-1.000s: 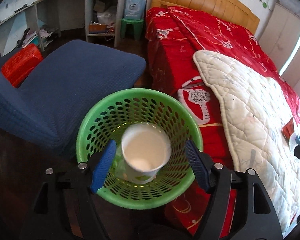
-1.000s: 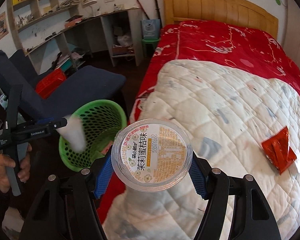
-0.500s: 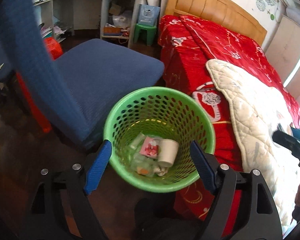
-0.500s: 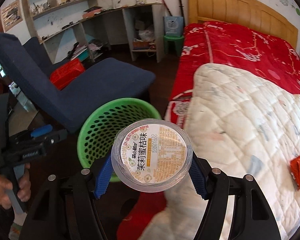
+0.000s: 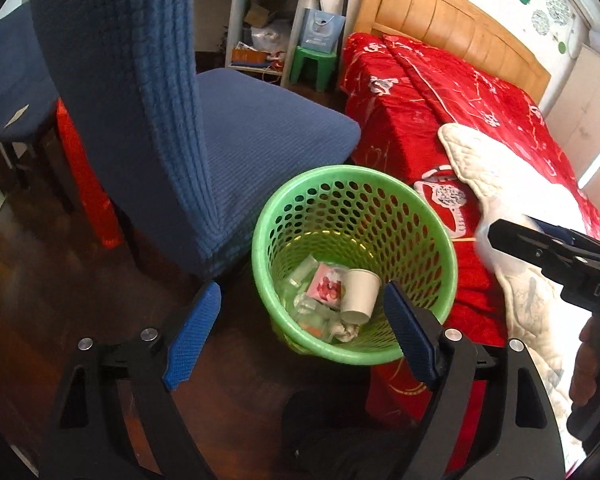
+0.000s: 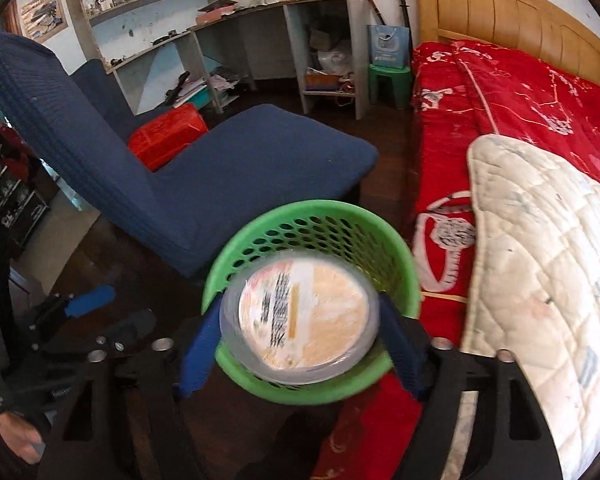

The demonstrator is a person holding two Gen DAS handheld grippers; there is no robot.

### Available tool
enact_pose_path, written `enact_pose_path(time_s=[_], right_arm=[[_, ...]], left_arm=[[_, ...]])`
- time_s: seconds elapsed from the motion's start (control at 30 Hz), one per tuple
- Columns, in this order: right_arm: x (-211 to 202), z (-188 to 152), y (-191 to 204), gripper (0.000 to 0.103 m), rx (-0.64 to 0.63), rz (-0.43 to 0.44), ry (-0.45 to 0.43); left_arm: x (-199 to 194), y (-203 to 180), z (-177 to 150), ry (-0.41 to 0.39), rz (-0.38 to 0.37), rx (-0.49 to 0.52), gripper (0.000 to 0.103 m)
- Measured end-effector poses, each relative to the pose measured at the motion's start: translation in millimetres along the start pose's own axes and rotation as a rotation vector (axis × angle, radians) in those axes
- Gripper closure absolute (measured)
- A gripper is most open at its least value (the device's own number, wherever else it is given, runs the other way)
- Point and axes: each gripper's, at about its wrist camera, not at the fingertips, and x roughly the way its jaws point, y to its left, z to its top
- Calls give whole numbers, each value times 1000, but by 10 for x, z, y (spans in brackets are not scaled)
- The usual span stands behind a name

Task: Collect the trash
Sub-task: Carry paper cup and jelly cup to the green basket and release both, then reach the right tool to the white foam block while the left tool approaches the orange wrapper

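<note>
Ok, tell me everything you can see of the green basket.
The green basket is round, plastic-looking, with perforated walls and a smooth rim. It stands upright on the dark floor, between the blue chair and the red bed. Inside lie a white paper cup on its side and other litter.

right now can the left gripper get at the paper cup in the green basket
Probably yes: the left gripper is open and empty above the green basket, and the paper cup lies on top of the trash, uncovered.
</note>
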Motion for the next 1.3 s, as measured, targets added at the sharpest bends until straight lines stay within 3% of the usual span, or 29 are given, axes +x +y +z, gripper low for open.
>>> enact_pose_path(time_s=[0.2, 0.57, 1.0, 1.3], right_arm=[[-108, -3, -17, 20, 3, 5, -25], [-570, -265, -532, 18, 74, -53, -58], [-1347, -913, -1648, 15, 223, -227, -83], [-1962, -1447, -2549, 15, 344, -378, -92]], left_arm=[[9, -51, 13, 0, -1, -1, 20], [-8, -402, 20, 3, -38, 43, 18], [-3, -1216, -25, 25, -123, 156, 18], [-4, -2068, -80, 57, -229, 271, 18]])
